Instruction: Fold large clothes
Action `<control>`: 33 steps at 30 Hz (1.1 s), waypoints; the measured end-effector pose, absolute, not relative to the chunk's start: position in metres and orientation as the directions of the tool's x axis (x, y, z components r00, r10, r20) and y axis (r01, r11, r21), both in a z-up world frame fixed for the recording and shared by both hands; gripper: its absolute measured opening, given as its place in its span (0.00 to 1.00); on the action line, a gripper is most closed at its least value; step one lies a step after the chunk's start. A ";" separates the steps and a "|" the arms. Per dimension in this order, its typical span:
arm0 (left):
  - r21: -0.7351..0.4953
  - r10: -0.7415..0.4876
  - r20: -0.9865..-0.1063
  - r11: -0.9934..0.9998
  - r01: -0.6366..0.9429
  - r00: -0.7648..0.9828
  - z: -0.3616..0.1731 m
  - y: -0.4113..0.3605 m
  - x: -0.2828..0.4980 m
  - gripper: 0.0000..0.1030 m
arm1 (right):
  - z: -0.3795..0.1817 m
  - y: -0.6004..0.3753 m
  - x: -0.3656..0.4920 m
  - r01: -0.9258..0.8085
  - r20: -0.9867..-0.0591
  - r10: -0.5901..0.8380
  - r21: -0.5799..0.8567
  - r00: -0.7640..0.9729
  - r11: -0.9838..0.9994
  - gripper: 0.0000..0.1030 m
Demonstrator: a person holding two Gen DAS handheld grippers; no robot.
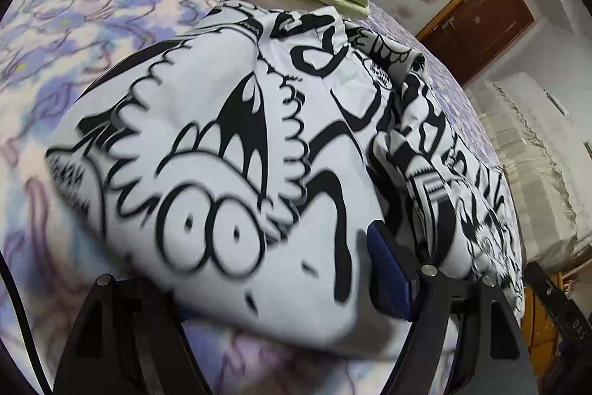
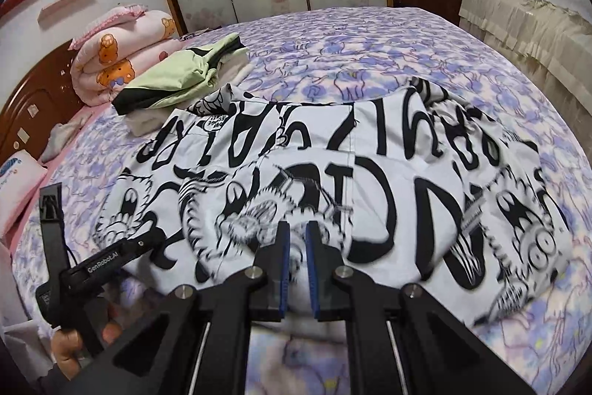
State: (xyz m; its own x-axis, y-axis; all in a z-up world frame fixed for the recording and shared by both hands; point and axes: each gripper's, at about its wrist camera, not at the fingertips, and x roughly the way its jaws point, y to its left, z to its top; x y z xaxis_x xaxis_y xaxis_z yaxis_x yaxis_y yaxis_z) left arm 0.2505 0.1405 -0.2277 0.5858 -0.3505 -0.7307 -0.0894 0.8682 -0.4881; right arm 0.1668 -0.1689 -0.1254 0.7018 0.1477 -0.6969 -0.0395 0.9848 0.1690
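Observation:
A large white garment with black cartoon print (image 2: 333,180) lies partly folded on the bed, and fills the left wrist view (image 1: 229,143). My left gripper (image 1: 281,287) stands wide open at the garment's near edge; a fold of cloth lies between its fingers, hiding the left one, and the blue pad (image 1: 388,269) of the right one shows. It also shows in the right wrist view (image 2: 103,261), at the garment's left edge. My right gripper (image 2: 298,265) is nearly closed, its blue pads pinching the garment's near edge.
The bed has a purple floral sheet (image 2: 370,54). A folded stack with a green and black garment (image 2: 185,76) on a cream one lies just beyond the printed garment. A pink quilt (image 2: 122,54) sits by the headboard. A cream covered cabinet (image 2: 525,21) stands right of the bed.

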 end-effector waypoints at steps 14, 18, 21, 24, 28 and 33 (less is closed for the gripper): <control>-0.355 -0.226 -0.634 0.935 -0.019 0.740 -0.175 0.116 0.254 0.17 | -0.199 -0.146 0.216 -0.074 -0.729 0.036 -0.020 0.683 0.997 0.09; -0.278 -0.218 -0.574 0.958 0.063 0.789 -0.136 0.087 0.241 0.15 | -0.198 -0.159 0.218 -0.068 -0.738 0.101 0.074 0.668 0.995 0.09; -0.201 -0.238 -0.537 0.968 0.151 0.809 -0.108 0.055 0.231 0.15 | -0.198 -0.172 0.217 -0.065 -0.742 0.174 0.174 0.647 0.983 0.09; -0.154 -0.280 -0.510 0.960 0.234 0.813 -0.086 0.019 0.225 0.15 | -0.195 -0.180 0.219 -0.081 -0.763 0.234 0.233 0.603 0.969 0.09; -0.096 -0.322 -0.469 0.944 0.315 0.822 -0.063 -0.027 0.217 0.15 | -0.168 -0.224 0.217 -0.063 -0.747 0.401 0.437 0.530 0.897 0.08; -0.006 -0.393 -0.436 0.901 0.434 0.810 -0.047 -0.097 0.203 0.15 | -0.114 -0.309 0.191 0.035 -0.718 0.250 0.357 0.649 0.933 0.09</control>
